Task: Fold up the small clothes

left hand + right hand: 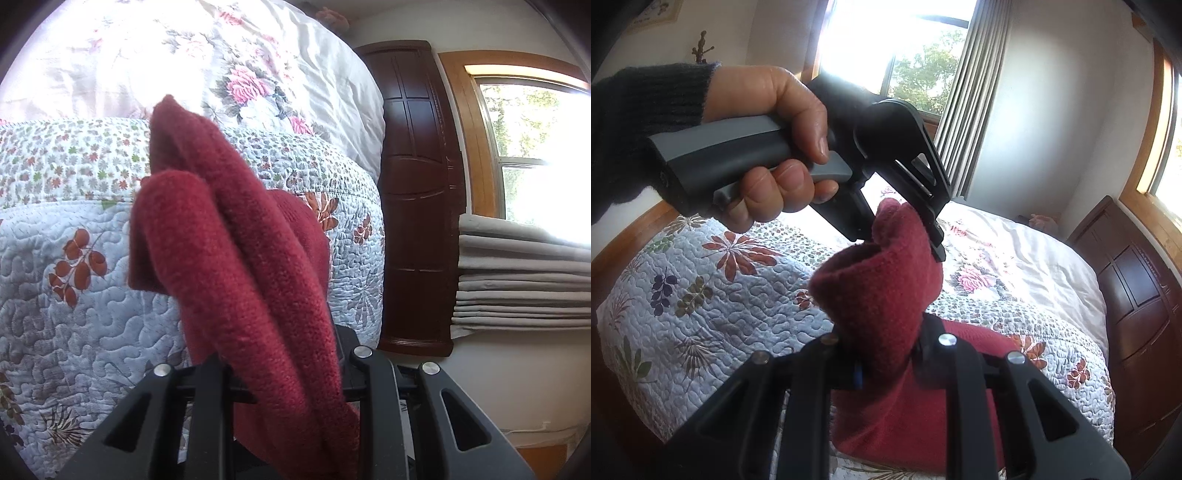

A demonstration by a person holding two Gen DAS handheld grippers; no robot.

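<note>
A dark red knit garment (236,258) rises in thick folds out of my left gripper (288,369), which is shut on it; the cloth hides the fingertips. In the right wrist view the same garment (882,295) stretches between both tools. A hand (768,147) in a black sleeve holds the left gripper (905,236), clamped on the cloth's upper edge. My right gripper (882,362) is shut on the garment lower down. The rest of the red cloth (905,424) hangs below the fingers, over the bed.
A pale blue quilt (738,295) with leaf prints covers the bed, and a white rose-print duvet (1015,258) is bunched at its far end. A dark wooden headboard (1137,295) stands to the right. Grey curtains (517,273) hang by a bright window (535,129).
</note>
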